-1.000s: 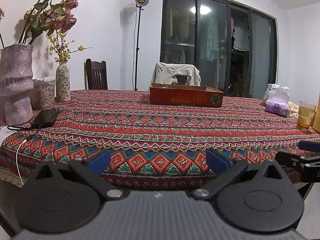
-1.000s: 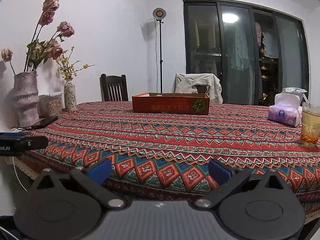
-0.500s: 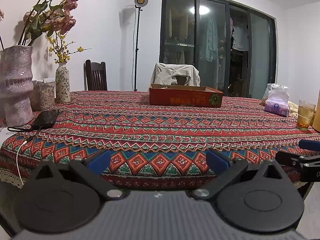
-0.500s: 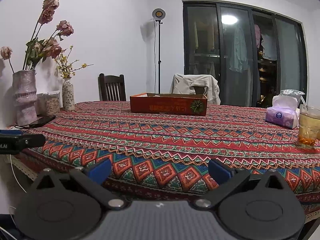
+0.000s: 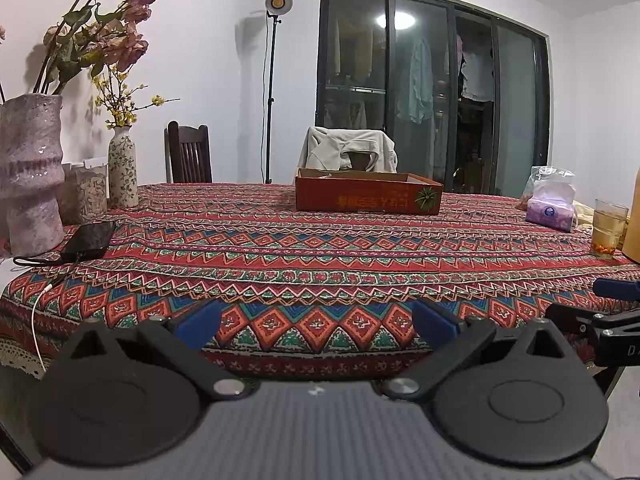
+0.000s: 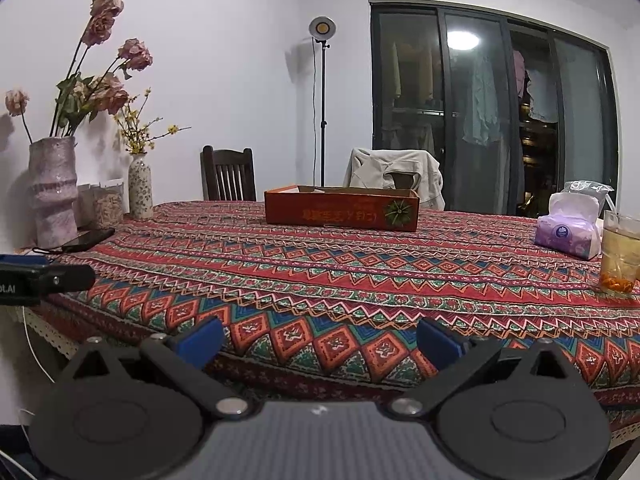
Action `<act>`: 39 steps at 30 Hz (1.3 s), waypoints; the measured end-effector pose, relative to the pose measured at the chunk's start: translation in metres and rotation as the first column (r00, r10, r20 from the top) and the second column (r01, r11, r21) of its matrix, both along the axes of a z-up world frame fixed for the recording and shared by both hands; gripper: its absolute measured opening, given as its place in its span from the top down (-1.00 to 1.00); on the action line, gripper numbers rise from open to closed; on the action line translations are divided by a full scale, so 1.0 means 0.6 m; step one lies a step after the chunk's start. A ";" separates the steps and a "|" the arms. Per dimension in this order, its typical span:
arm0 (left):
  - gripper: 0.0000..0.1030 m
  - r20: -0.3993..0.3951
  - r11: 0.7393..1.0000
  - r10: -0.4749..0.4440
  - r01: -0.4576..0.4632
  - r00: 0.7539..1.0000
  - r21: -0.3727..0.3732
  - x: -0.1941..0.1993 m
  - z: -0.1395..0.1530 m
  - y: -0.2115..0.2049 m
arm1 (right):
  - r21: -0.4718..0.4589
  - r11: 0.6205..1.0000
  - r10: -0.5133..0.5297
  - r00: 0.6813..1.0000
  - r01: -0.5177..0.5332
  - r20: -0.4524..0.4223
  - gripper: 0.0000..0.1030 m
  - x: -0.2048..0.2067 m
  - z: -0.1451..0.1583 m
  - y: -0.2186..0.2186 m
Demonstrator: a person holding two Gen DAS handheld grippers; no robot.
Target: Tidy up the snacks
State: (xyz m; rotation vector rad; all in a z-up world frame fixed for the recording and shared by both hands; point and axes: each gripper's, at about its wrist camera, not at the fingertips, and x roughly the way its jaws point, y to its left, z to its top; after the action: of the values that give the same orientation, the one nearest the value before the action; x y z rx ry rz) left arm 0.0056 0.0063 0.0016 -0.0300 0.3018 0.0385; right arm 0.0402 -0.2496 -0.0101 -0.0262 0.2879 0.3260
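A woven cloth covered the table. The box was matt cardboard. The tumbler at right was clear glass.

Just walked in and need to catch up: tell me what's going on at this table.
Nothing is being handled yet. The left gripper and the right gripper are both open and empty, held at the near edge of the table. A shallow red cardboard box sits toward the far side. A tissue pack and a glass of tea stand on the right, with vases and a phone on the left. No snack can be made out.
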 end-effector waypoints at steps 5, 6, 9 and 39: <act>-1.00 -0.001 1.000 -0.003 0.003 1.000 0.001 0.000 0.000 0.000 | 0.002 1.000 -0.008 1.000 0.008 -0.001 -1.00 0.001 0.000 -0.002; -1.00 -0.001 1.000 -0.003 0.003 1.000 0.001 0.000 0.000 0.000 | 0.002 1.000 -0.008 1.000 0.008 -0.002 -1.00 0.001 0.000 -0.002; -1.00 -0.001 1.000 -0.003 0.003 1.000 0.002 0.000 0.001 0.000 | 0.002 1.000 -0.004 1.000 0.004 -0.002 -1.00 0.001 0.000 -0.003; -1.00 0.001 1.000 -0.004 0.004 1.000 0.000 -0.001 0.002 0.001 | 0.006 1.000 -0.010 1.000 0.010 0.004 -1.00 0.003 -0.001 -0.005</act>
State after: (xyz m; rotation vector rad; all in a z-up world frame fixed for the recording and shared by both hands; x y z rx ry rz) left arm 0.0050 0.0067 0.0026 -0.0291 0.3006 0.0344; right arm 0.0418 -0.2529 -0.0110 -0.0192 0.2832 0.3164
